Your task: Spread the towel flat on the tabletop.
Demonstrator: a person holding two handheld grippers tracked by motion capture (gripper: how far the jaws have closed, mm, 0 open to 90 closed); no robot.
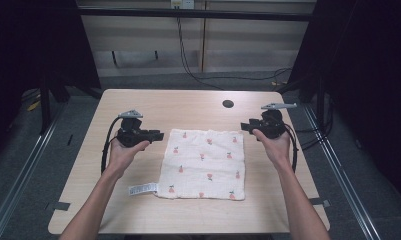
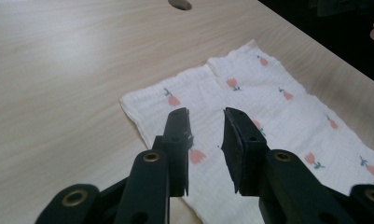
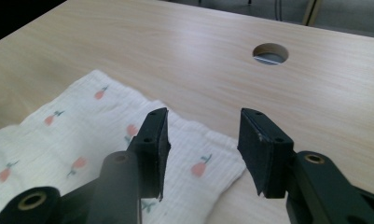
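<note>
Left gripper (image 1: 160,135): we hold its jaws apart, empty, at the cloth (image 1: 204,163)'s far-left corner.
Right gripper (image 1: 243,126): ours gapes, empty.
Advice: we pinch both corners evenly.

cloth (image 1: 203,163): lying flat on the table (image 1: 138,210)
left gripper (image 1: 158,135): sitting just left of the cloth's far corner
right gripper (image 1: 245,126): sitting at its far right corner
hole (image 1: 228,104): lying behind the cloth
</note>
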